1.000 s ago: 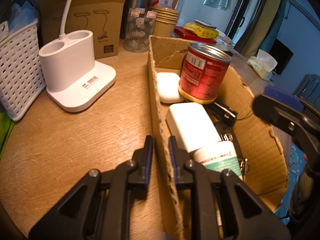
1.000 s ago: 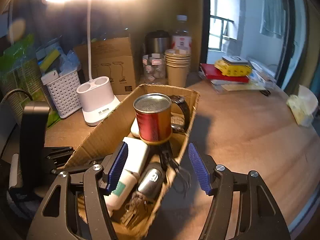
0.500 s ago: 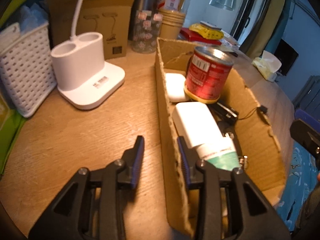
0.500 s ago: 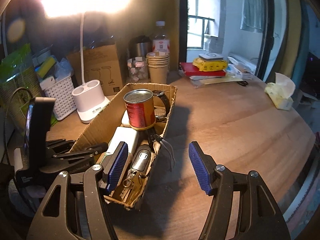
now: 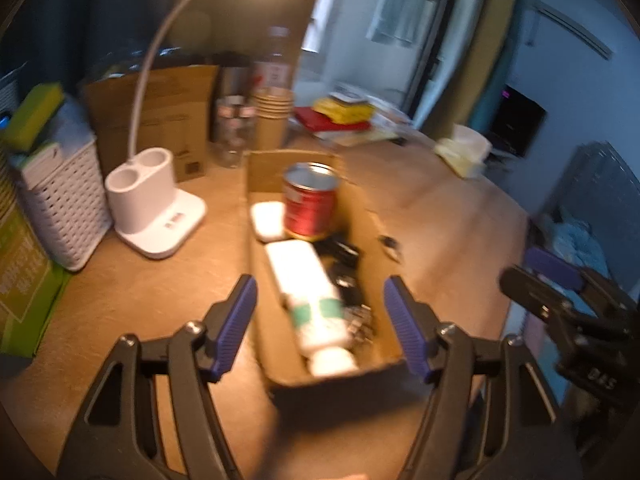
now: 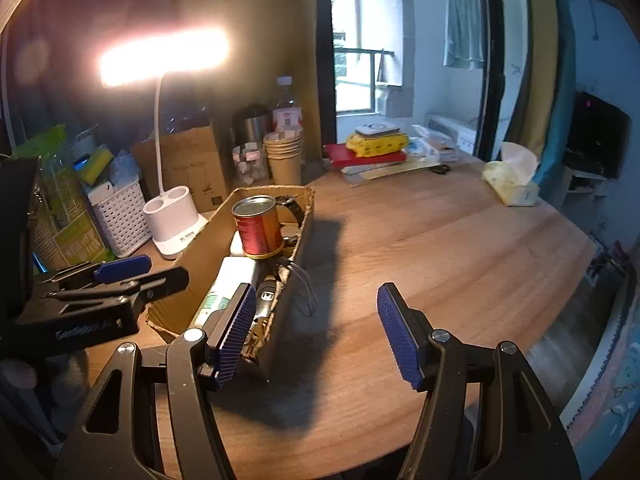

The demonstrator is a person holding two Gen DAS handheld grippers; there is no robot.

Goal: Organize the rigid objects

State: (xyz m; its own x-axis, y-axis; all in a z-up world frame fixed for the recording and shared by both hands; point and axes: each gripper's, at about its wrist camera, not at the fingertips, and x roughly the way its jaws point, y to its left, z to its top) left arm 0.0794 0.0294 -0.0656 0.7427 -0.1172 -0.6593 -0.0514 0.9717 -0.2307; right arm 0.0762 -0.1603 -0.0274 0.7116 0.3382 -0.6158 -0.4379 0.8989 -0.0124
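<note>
Ahead of the empty, opening left hand-held gripper (image 5: 320, 320), the laden brown corrugated cardboard box (image 5: 256, 248) looks light but floppy-walled; grasp one long wall.

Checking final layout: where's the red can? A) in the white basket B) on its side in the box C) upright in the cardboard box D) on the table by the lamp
C: the red can stands upright inside the cardboard box, near its far end, beyond the white tube.
</note>
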